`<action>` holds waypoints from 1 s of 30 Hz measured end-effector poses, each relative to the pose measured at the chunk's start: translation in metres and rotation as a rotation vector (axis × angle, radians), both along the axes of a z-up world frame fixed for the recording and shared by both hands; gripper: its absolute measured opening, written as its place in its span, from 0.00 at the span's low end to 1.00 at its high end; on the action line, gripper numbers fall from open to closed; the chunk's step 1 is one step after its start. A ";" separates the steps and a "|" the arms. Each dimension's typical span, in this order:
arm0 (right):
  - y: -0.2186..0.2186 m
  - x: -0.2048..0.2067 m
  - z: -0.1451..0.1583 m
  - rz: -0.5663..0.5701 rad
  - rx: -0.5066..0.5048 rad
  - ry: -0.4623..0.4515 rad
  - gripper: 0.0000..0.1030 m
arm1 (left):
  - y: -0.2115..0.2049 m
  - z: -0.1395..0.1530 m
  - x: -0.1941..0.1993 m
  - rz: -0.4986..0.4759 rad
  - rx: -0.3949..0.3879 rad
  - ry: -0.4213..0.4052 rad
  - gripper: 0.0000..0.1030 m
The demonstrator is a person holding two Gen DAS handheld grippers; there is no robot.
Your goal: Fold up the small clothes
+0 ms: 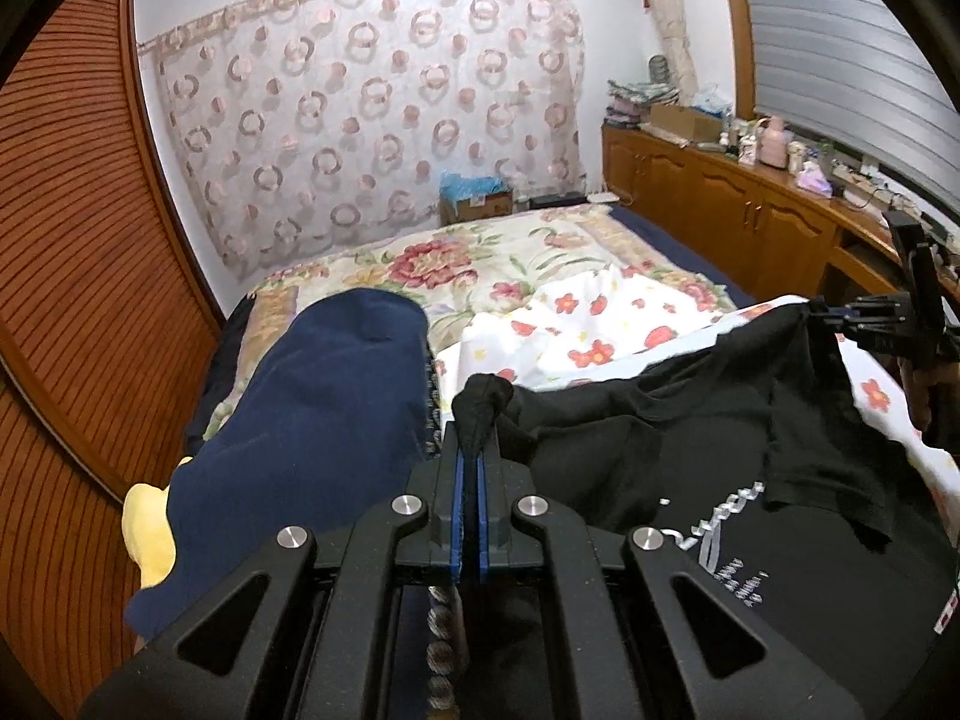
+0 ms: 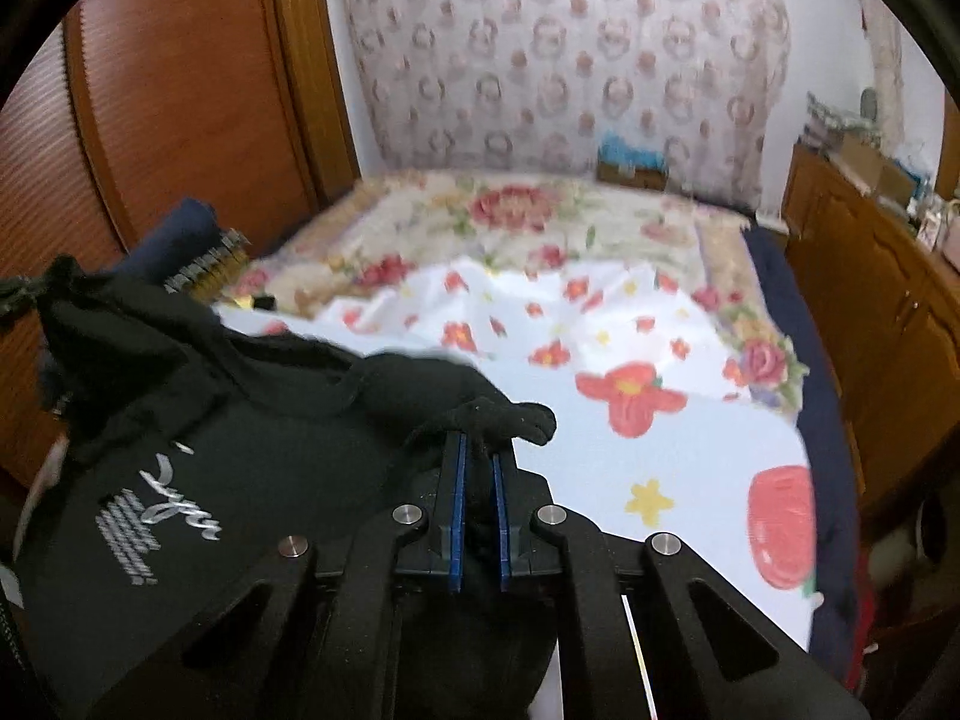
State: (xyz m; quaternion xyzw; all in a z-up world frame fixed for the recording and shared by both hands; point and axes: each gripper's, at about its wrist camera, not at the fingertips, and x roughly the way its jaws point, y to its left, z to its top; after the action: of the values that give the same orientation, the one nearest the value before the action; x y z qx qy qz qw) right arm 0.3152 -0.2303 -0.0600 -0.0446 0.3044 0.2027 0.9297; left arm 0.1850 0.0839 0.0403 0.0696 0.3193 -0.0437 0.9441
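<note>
A black T-shirt point(image 1: 708, 456) with pale lettering hangs stretched between my two grippers above the bed. My left gripper point(image 1: 474, 450) is shut on a bunched corner of it. My right gripper point(image 2: 479, 450) is shut on the opposite corner; it also shows at the right edge of the left wrist view point(image 1: 840, 315). The shirt point(image 2: 252, 444) sags in the middle, print facing up. The left gripper is barely seen at the left edge of the right wrist view.
A white sheet with red flowers point(image 2: 630, 372) lies on the floral bedspread point(image 1: 480, 258). A dark blue garment point(image 1: 324, 408) and a yellow item point(image 1: 147, 534) lie at left. Wooden cabinets point(image 1: 750, 204) stand right, a wooden slatted door point(image 1: 72, 240) left.
</note>
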 end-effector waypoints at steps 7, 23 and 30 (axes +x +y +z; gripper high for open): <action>-0.001 -0.069 0.022 0.023 0.020 -0.100 0.07 | -0.006 0.013 -0.042 -0.020 -0.018 -0.045 0.04; -0.050 -0.185 0.025 0.072 0.088 -0.217 0.07 | 0.001 0.031 -0.145 -0.055 -0.074 -0.117 0.04; -0.077 -0.247 -0.010 0.066 0.124 -0.182 0.07 | 0.004 -0.002 -0.192 -0.050 -0.138 -0.074 0.04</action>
State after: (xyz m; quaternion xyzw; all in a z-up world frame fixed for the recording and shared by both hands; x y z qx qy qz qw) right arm 0.0680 -0.3075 -0.0695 -0.0150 0.2039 0.2466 0.9473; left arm -0.0072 0.0879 0.0388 0.0142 0.2787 -0.0866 0.9564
